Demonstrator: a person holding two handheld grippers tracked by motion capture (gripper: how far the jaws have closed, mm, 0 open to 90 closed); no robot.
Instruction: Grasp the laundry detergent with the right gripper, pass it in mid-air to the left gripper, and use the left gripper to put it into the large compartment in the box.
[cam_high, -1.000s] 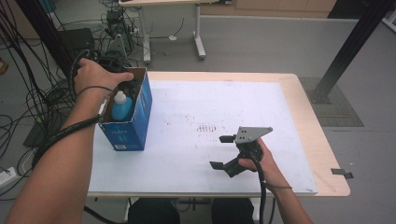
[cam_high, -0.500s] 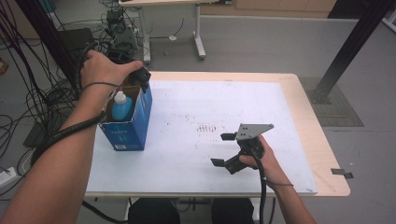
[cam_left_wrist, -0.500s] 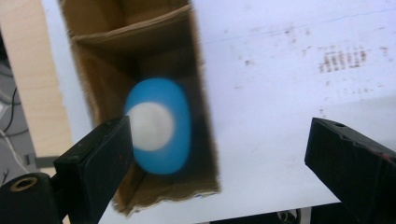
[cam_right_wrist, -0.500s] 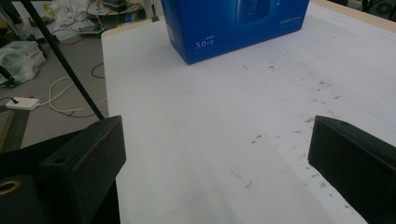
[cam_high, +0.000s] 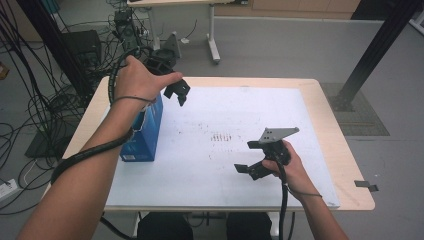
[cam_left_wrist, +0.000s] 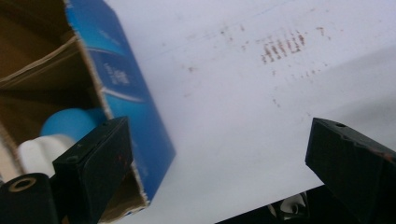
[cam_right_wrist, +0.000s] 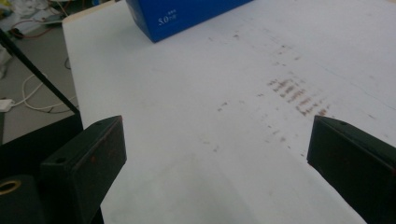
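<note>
The white mat (cam_high: 210, 150) is spread over the table (cam_high: 330, 120). The blue box (cam_high: 145, 135) stands at its left edge, the blue-and-white bottle (cam_left_wrist: 56, 137) seen inside. The left gripper (cam_high: 177, 92) is held above the box, jaws just opened wide, nothing between. The right gripper (cam_high: 250, 157) is held over the mat, jaws wide, empty.

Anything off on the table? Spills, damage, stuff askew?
The white mat carries reddish-brown smears near its middle, also seen in the right gripper view. The blue box at the left has a roughly torn open top edge. Nothing spilled or tipped.
</note>
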